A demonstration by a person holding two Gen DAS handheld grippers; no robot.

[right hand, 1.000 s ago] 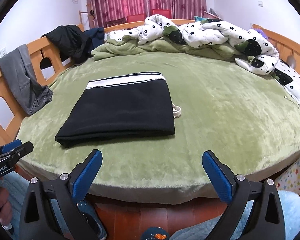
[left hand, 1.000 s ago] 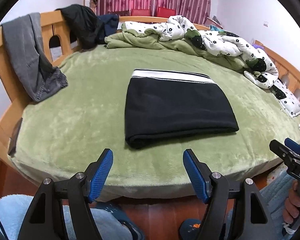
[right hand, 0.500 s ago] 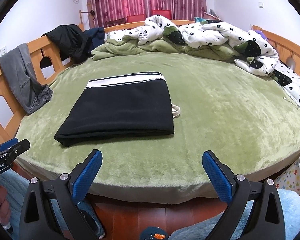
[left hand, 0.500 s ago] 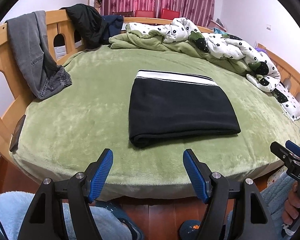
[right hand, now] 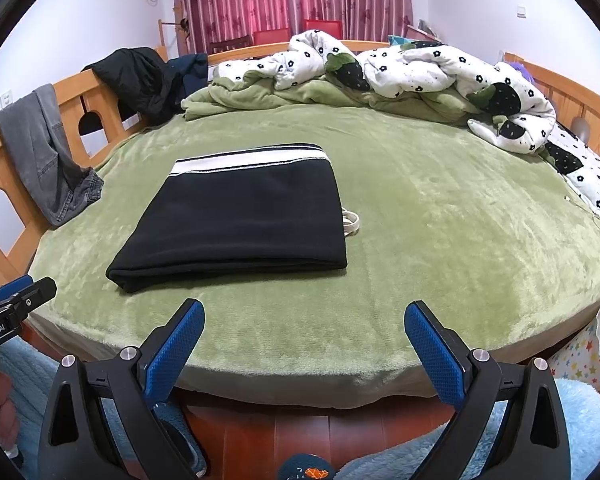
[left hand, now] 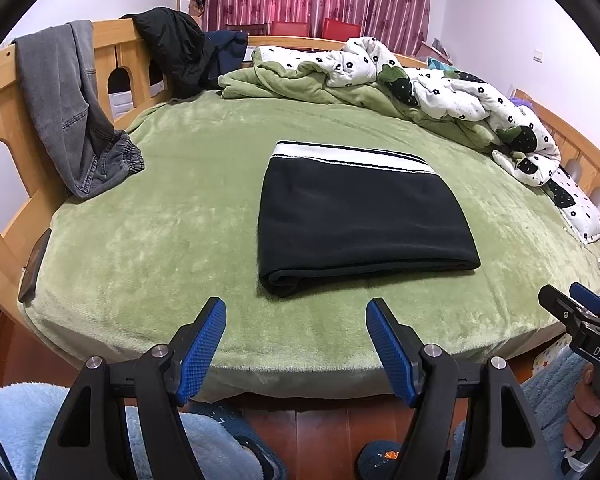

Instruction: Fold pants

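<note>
Black pants [left hand: 360, 216] with a white waistband lie folded into a flat rectangle on the green bed [left hand: 160, 240]. They also show in the right wrist view [right hand: 240, 220], with a white drawstring loop [right hand: 350, 222] sticking out at their right edge. My left gripper [left hand: 296, 344] is open and empty, held off the near edge of the bed in front of the pants. My right gripper [right hand: 304, 348] is open and empty, also off the near edge, to the right of the pants.
Grey jeans [left hand: 72, 112] hang over the wooden rail at the left. Dark jackets [left hand: 180, 52] drape over the far left rail. A rumpled flowered quilt [left hand: 460, 100] and green blanket lie along the back and right. A dark phone [left hand: 34, 266] rests at the bed's left edge.
The left gripper's view has shifted slightly right and tilted up, so the pants sit a little further right in it. The right gripper has barely moved. The pants lie unchanged.
</note>
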